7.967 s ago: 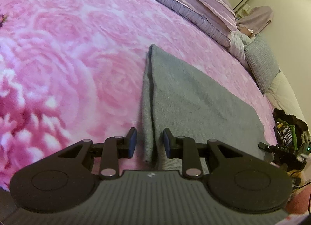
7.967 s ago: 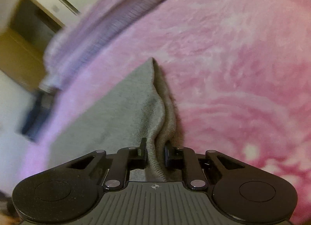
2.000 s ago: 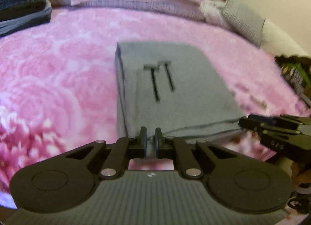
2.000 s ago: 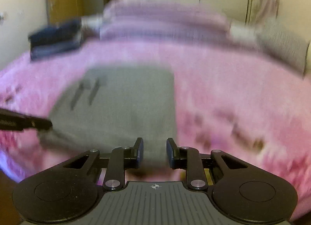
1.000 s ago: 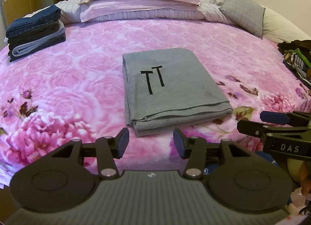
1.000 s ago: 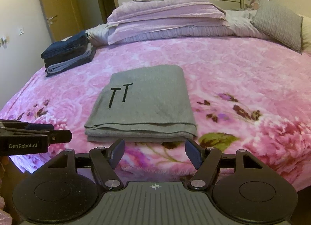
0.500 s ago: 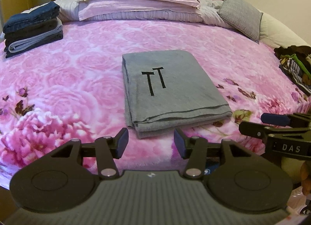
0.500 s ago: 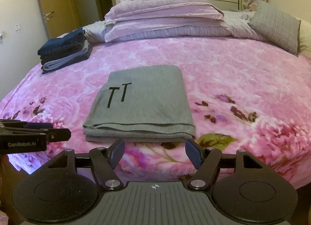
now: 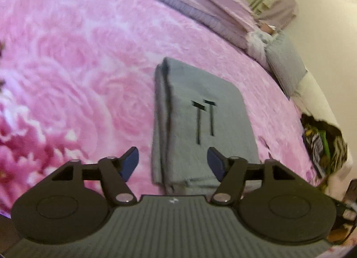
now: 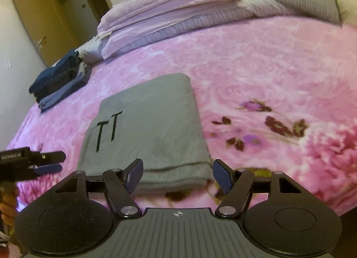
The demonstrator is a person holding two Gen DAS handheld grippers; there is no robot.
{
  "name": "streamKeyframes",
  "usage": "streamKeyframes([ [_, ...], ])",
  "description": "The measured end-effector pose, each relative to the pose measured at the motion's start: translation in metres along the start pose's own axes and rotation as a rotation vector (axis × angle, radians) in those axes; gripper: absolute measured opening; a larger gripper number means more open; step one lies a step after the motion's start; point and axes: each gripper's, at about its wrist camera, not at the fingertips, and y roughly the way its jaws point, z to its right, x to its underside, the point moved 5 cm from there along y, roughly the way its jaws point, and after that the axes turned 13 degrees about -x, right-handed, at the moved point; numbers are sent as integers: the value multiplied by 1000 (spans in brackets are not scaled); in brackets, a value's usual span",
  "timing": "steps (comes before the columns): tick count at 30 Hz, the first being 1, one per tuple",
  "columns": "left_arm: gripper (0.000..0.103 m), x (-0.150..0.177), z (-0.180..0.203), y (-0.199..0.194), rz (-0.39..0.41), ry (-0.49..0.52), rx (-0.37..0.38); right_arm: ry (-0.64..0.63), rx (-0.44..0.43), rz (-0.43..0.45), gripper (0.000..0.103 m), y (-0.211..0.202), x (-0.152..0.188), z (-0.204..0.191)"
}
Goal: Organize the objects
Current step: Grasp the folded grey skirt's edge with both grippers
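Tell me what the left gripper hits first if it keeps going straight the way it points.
Most likely the folded grey cloth: its near left corner lies straight ahead of the left gripper, whose jaws are opening with nothing pressed between them. Depth is hard to judge through the fisheye.

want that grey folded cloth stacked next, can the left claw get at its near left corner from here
Probably yes: the left claw, jaws opening and empty, sits right at the grey folded cloth, with only bare pink bedspread around it.
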Motion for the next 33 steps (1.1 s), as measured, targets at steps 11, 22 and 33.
streamKeyframes([
  [11,64,-30,-6,70,-107,-163,147,284,-160,12,66,62,-37,76],
  [22,38,-37,-9,98,-128,-189,207,335,-340,-26,63,94,-56,87],
  [33,17,-46,-3,88,-52,-127,212,474,-332,-18,23,90,-49,87],
])
